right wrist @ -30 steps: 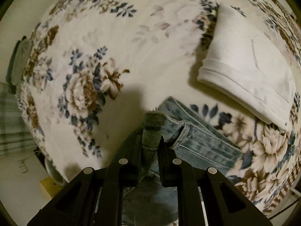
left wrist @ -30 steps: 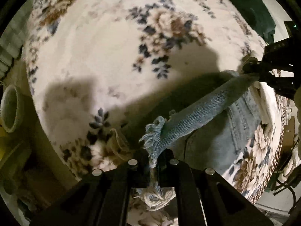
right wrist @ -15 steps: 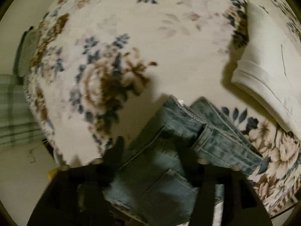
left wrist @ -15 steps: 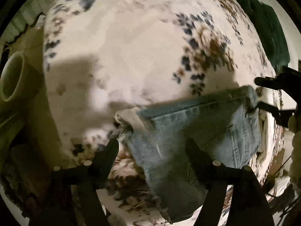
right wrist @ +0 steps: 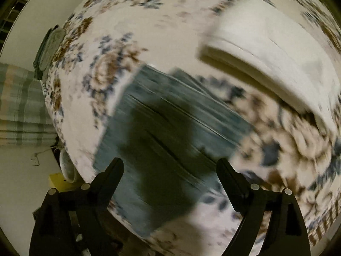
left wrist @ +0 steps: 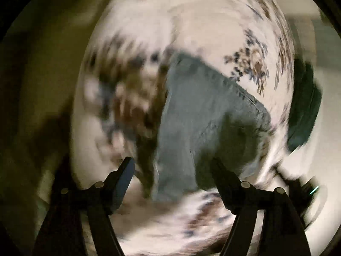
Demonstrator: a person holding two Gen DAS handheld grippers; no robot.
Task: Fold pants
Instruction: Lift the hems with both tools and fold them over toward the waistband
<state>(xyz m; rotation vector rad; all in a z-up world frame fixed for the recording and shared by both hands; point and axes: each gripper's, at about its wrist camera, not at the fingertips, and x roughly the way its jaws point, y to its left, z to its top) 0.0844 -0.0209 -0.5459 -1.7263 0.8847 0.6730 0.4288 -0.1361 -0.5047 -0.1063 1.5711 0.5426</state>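
The blue denim pants (left wrist: 198,115) lie folded flat on the floral cloth (left wrist: 202,21); they also show in the right wrist view (right wrist: 170,128). Both views are motion-blurred. My left gripper (left wrist: 172,170) is open and empty, raised above the near edge of the pants. My right gripper (right wrist: 170,170) is open and empty, raised above the pants, its shadow on the denim.
A folded white garment (right wrist: 266,49) lies on the cloth beyond the pants to the right. A dark green garment (left wrist: 304,106) lies at the cloth's right edge. A pale cup-like vessel (right wrist: 67,168) and a yellow block (right wrist: 56,181) sit below the cloth's left edge.
Both grippers let go of the denim, opened wide and pulled back and up. The pants now lie flat on the cloth. Both cameras are swinging.
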